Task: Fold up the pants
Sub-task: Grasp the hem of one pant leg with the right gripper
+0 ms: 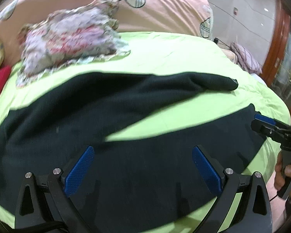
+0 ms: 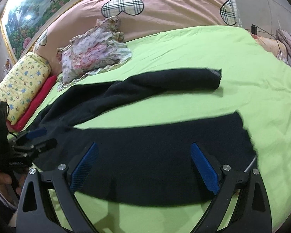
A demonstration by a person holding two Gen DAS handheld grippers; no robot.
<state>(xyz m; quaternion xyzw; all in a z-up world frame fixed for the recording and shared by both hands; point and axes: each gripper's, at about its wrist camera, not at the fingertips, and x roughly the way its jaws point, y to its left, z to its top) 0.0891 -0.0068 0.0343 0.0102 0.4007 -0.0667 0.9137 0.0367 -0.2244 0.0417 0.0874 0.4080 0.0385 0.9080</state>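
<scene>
Lime-green cotton bedsheet [image 2: 184, 44] carries the dark navy fabric pants [image 2: 155, 145], legs splayed apart, beside a crumpled floral garment [image 2: 91, 56]; both the left gripper [image 1: 142, 167] and right gripper [image 2: 143, 165] hover wide open over the near leg, gripping nothing

dark pants [image 2: 155, 147], flat, legs splayed apart
</scene>
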